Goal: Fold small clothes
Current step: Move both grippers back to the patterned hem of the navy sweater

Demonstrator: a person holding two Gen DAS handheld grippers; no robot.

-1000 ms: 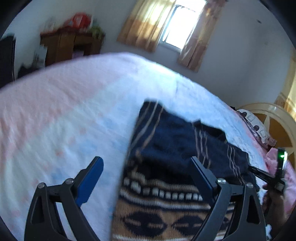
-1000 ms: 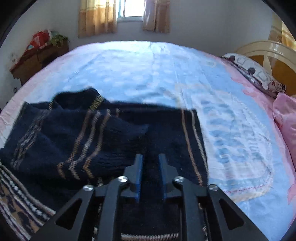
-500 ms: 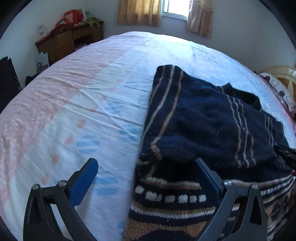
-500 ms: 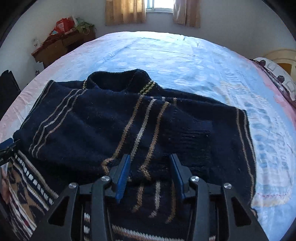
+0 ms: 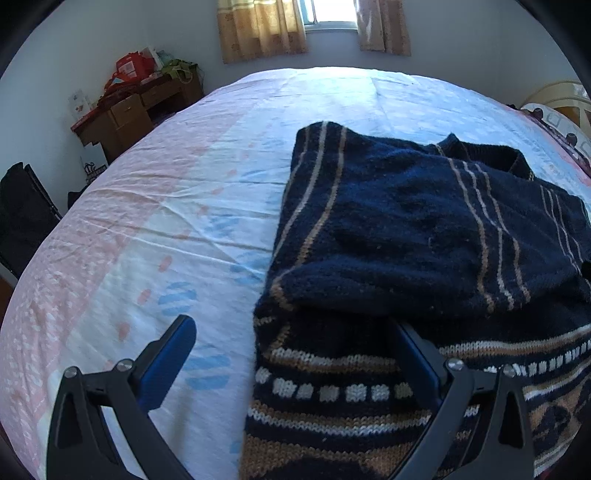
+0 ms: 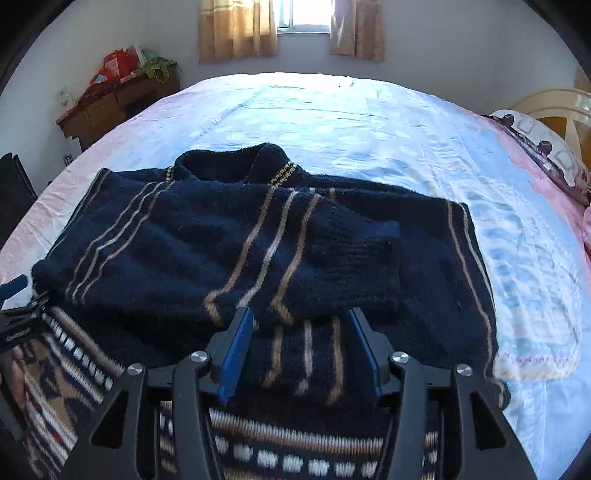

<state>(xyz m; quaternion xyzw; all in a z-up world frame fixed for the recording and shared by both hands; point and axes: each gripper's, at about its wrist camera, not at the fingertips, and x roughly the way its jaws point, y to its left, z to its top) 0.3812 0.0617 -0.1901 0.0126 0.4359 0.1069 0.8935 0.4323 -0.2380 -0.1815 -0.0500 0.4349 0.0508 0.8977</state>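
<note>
A dark navy knitted sweater [image 5: 424, 236] with tan and white stripes lies on the bed, its sleeves folded across the body; it also shows in the right wrist view [image 6: 258, 251]. Its patterned brown and white hem [image 6: 295, 446] is nearest me. My left gripper [image 5: 295, 332] is open and empty, straddling the sweater's left edge low over it. My right gripper [image 6: 301, 325] is open and empty, just over the folded sleeve's [image 6: 354, 254] near edge. The left gripper's tip [image 6: 14, 291] shows at the far left of the right wrist view.
The bed sheet [image 5: 166, 206] is pink, white and blue, spreading left and beyond the sweater. A wooden desk [image 5: 136, 110] with clutter stands by the far left wall. A pillow [image 6: 543, 147] and cream headboard [image 6: 554, 107] lie to the right. A curtained window [image 6: 303, 22] is behind.
My right gripper has opened from shut to wide and drawn back off the folded sleeve. The left gripper stays open; its view has swung onto the sweater's left edge.
</note>
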